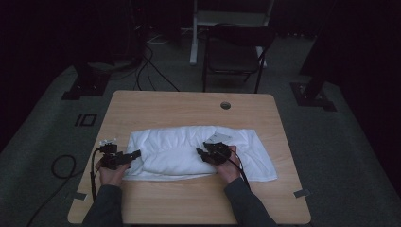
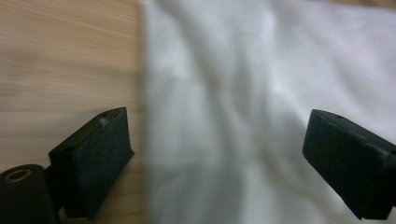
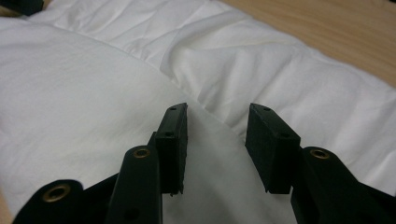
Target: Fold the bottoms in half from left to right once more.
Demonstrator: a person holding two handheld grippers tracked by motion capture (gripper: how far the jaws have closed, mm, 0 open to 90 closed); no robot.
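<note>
A white padded cloth (image 1: 189, 151) lies rumpled and partly folded across the middle of the wooden table (image 1: 189, 106). My left gripper (image 1: 132, 156) rests at the cloth's left edge. In the left gripper view its jaws stand wide apart (image 2: 217, 135), one over bare wood and one over the cloth (image 2: 257, 93), with nothing gripped. My right gripper (image 1: 203, 153) lies on top of the cloth right of its middle, pointing left. In the right gripper view its jaws (image 3: 217, 121) stand partly apart over a raised fold of cloth (image 3: 93, 93); the pads do not press on it.
A round cable hole (image 1: 225, 105) sits near the table's far edge. Beyond the table stands a dark chair (image 1: 234, 52). Cables (image 1: 61, 165) lie on the floor at the left. Bare wood runs along the table's near and far sides.
</note>
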